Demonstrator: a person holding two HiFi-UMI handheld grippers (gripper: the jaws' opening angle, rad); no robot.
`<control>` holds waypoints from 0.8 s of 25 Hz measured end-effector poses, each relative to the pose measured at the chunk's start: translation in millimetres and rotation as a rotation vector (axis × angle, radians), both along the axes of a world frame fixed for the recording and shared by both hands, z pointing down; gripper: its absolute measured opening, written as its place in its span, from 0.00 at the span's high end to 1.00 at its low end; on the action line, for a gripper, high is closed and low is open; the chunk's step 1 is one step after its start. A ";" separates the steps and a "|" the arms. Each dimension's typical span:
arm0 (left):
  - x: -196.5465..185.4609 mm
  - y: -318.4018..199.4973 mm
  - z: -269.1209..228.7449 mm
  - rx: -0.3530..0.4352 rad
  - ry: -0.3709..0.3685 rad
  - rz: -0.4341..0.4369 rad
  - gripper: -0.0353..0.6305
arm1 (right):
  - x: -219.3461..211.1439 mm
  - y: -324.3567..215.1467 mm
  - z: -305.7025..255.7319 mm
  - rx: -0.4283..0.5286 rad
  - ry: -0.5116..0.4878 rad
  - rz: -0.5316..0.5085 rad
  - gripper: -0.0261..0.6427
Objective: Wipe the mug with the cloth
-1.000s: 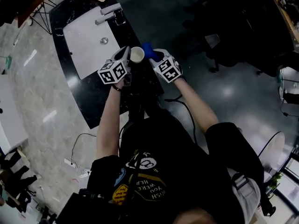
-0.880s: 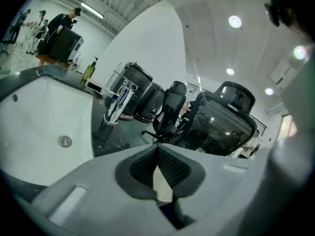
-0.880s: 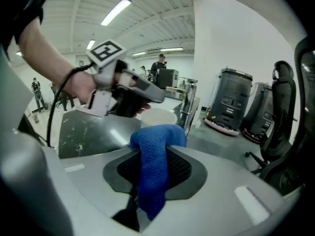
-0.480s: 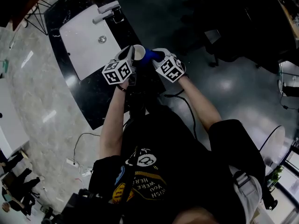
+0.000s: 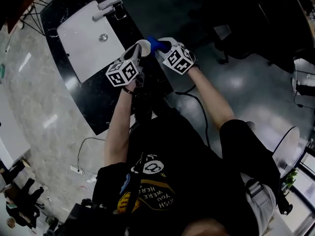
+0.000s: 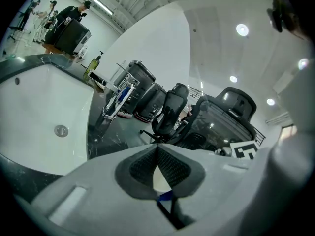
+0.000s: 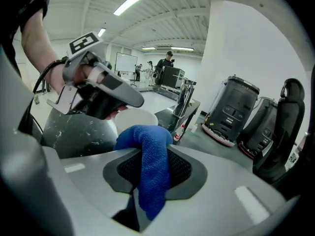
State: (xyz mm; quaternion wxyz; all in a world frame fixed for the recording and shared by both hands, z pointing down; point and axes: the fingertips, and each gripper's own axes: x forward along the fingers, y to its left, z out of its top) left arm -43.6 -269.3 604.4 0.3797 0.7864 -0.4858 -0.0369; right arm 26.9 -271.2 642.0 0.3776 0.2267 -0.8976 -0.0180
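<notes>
A long black bench with shiny stone on top fills the upper left of the head view. A big white sink with flat sides is set into it. A grey metal tap sits at the far end of the sink, and a small round drain is near it. The person's two bare arms reach up the middle of the picture to the right edge of the bench, just past the sink's right side.

The left gripper is white with a black and white square marker cube on it. Its jaws are shut on the small white round mug. In the left gripper view, a thin cream bit of the mug shows between the two dark pads. The mug is held up in the air over the right edge of the bench, near the top middle of the head view, with its open top tipped toward the right gripper.

The right gripper has the same kind of marker cube. Its jaws are squeezed on the soft blue cloth. In the right gripper view, the cloth sticks up between the pads, folds over at the top, and hangs down below them. The folded top of the cloth is right against the mug, between the two grippers.
</notes>
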 end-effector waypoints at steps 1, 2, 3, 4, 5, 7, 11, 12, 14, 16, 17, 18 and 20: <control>0.1 0.1 0.1 -0.001 0.006 -0.003 0.94 | 1.6 9.8 2.1 -0.008 -0.003 -0.001 0.82; 0.3 0.2 0.2 -0.001 0.011 -0.006 0.94 | 2.3 19.8 4.2 -0.014 -0.003 -0.004 0.81; 0.4 0.5 0.2 -0.001 0.014 -0.008 0.94 | 1.7 29.9 6.0 -0.019 -0.001 -0.010 0.81; 0.5 1.0 0.2 0.000 0.016 -0.010 0.94 | -0.5 40.5 7.2 -0.025 -0.001 -0.019 0.81; 0.7 1.7 0.3 0.001 0.016 -0.012 0.94 | -4.5 51.8 7.9 -0.033 -0.005 -0.033 0.81; 1.0 3.9 -0.1 0.004 0.012 -0.015 0.94 | -18.3 75.6 7.2 -0.060 -0.041 -0.069 0.81; -17.6 17.2 -7.9 0.031 -0.030 -0.089 0.94 | -51.8 110.4 -3.5 -0.059 -0.137 -0.121 0.82; -27.0 22.7 -11.8 0.040 -0.034 -0.120 0.94 | -56.8 114.0 -5.0 -0.038 -0.142 -0.118 0.82; -46.3 36.6 -20.2 0.058 -0.041 -0.165 0.94 | -61.8 121.4 3.4 -0.029 -0.114 -0.105 0.81; -60.7 55.2 -27.1 0.076 -0.057 -0.174 0.94 | -61.9 136.7 22.2 -0.110 -0.071 -0.100 0.64; -65.5 65.8 -29.1 0.082 -0.072 -0.171 0.94 | -59.7 145.0 28.0 -0.158 -0.071 -0.091 0.54; -69.0 76.5 -30.0 0.083 -0.089 -0.168 0.94 | -55.8 150.9 28.4 -0.191 -0.095 -0.068 0.53; -72.6 96.4 -30.9 0.080 -0.120 -0.165 0.94 | -43.1 152.0 14.3 -0.228 -0.229 0.039 0.53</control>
